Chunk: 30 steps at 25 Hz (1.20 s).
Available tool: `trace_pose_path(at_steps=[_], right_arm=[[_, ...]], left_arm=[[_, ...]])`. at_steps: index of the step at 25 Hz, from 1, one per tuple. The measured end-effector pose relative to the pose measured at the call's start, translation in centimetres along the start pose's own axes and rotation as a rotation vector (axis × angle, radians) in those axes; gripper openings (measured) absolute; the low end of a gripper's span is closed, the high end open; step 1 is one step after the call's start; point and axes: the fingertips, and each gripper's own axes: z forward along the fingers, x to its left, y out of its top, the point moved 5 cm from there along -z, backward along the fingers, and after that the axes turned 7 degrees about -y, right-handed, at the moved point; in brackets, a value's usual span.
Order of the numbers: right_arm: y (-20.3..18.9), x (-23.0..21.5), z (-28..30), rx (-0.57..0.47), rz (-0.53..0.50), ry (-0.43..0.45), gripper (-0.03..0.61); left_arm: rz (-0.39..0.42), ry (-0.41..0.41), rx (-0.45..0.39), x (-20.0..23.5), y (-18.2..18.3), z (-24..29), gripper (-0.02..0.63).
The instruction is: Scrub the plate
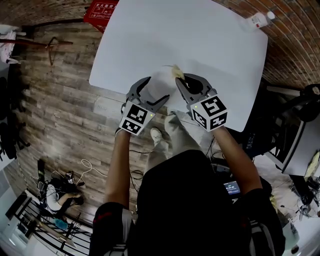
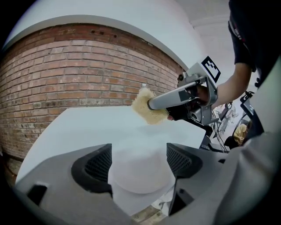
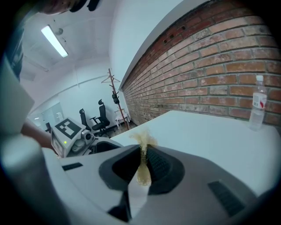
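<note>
A white plate (image 1: 161, 82) lies on the white table (image 1: 200, 40) near its front edge. My left gripper (image 1: 156, 90) is open around it. In the left gripper view the plate (image 2: 140, 171) sits between the wide-apart jaws of the left gripper (image 2: 139, 158), and the pads do not press on it. My right gripper (image 1: 182, 80) is shut on a yellow sponge (image 1: 176, 71), held just over the plate's far side. The right gripper view shows the sponge (image 3: 142, 169) pinched flat between the right gripper's (image 3: 144, 160) jaws. The left gripper view shows the sponge (image 2: 147, 110) above the table.
A plastic bottle (image 1: 260, 20) stands at the table's far right corner, in front of the brick wall. A red box (image 1: 102, 11) lies on the floor beyond the table's left corner. Office chairs (image 3: 103, 116) and a coat rack (image 3: 113, 88) stand off to the side.
</note>
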Motion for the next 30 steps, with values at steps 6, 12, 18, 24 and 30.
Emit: trace_pose_path(at_steps=[6,12,18,24,30], right_arm=[[-0.4,-0.1,0.1,0.013,0.002,0.000,0.048],[-0.7,-0.2,0.4,0.028,0.004,-0.001,0.048],[-1.3,-0.3,0.8,0.047,0.005,0.005,0.047],[-1.4,-0.3,1.0,0.057,0.003,0.006,0.048],[-1.6,-0.5,1.1,0.065,0.003,0.005,0.048]], left_arm=[[0.014,-0.012,0.057,-0.3,-1.2,0.8,0.371],[0.005,-0.037,0.101,-0.3,-2.7,1.6,0.371],[0.024,-0.050,0.144,-0.3,-3.8,2.2,0.371],[0.009,-0.055,0.153,-0.4,-4.2,2.6,0.371],[0.012,-0.060,0.171,-0.5,-4.4,2.7,0.371]])
